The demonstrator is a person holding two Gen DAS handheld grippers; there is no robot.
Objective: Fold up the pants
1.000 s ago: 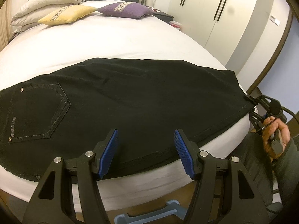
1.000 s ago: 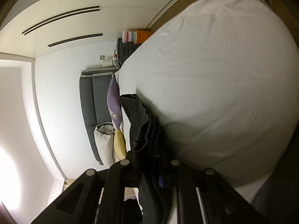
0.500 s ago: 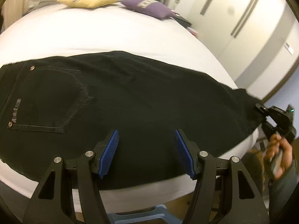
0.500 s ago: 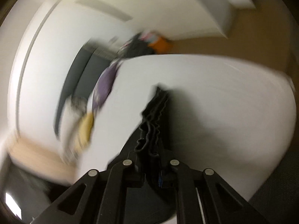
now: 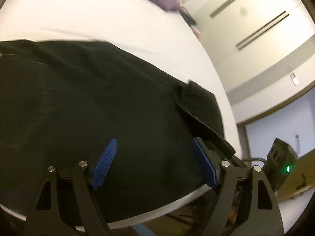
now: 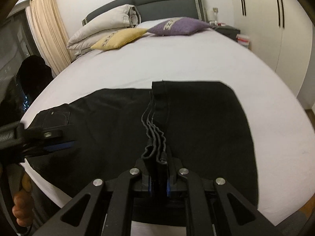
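Note:
Black pants lie across the near part of the white bed, waist and back pocket at the left. My right gripper is shut on the stacked leg hems and holds them lifted over the middle of the pants, so the leg part is doubled back. My left gripper is open with blue pads, hovering just above the pants near the bed's front edge; it also shows in the right wrist view at the left.
A yellow cushion, a purple cushion and a folded duvet lie at the head of the bed. A white wardrobe stands on the right, a curtain on the left.
My right gripper has carried the leg hems up from the bed's right edge and over toward the middle of the pants. My left gripper has swung to the right along the front edge.

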